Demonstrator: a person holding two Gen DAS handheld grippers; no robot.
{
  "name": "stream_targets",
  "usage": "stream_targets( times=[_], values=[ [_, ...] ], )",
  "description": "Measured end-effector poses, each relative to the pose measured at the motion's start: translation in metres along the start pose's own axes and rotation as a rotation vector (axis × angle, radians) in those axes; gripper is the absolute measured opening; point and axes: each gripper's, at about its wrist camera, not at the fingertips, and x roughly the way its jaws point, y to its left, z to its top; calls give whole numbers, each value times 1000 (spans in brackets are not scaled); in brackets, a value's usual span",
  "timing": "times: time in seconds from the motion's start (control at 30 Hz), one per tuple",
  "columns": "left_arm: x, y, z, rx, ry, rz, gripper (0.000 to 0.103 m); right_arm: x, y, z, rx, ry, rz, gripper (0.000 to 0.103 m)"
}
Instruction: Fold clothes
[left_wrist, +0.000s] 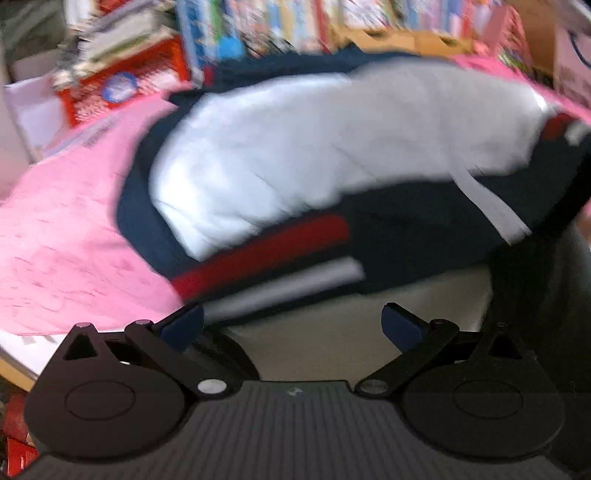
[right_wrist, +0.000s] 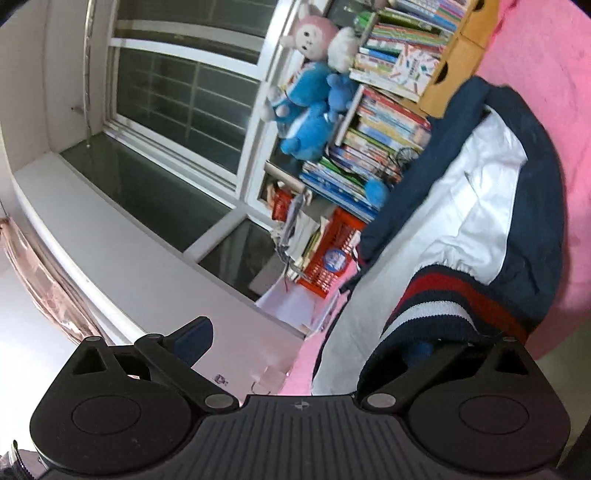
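Navy-white jacket (left_wrist: 314, 147), red-striped hem; seemingly pink cloth (left_wrist: 66, 229)

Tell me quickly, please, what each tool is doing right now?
Left tool: open, holding nothing.
Right tool: open, gripping nothing; the jacket hem drapes over one finger.

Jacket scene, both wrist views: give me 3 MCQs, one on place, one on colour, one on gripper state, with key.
1. What does the jacket lie on?
A. a pink cloth
B. a bare wooden floor
C. a green mat

2. Which colours stripe its ribbed hem?
A. yellow and green
B. red and white on navy
C. orange and black

3. How does the left gripper stand?
A. shut on the jacket
B. open, holding nothing
C. out of view

Key: 1 A, the pink cloth spreads under it. 2 B, both views show those stripes. 3 B, its fingers stand apart with nothing between them.
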Motion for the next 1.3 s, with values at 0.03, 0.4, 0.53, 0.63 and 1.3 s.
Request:
stream_targets(
  times=[0.03, 0.4, 0.53, 0.63, 1.3],
  values=[
    [-4, 5, 4, -15, -27, 29, 103, 1, 4, 2, -26, -7, -6, 103],
    [-26, 45, 76, -7, -278, 256, 103, 23, 70, -16, -914, -41, -525, 102],
    [-9, 60, 128, 40, -319, 265, 103, 53, 74, 16, -1018, -76, -635, 103],
    [26, 63, 153, 70, -250, 250, 103, 50, 75, 26, -1102, -28, -593, 103],
    [64, 80, 145, 63, -160, 165, 103, 61, 45, -53, -1313, 362, -553, 19]
  ],
)
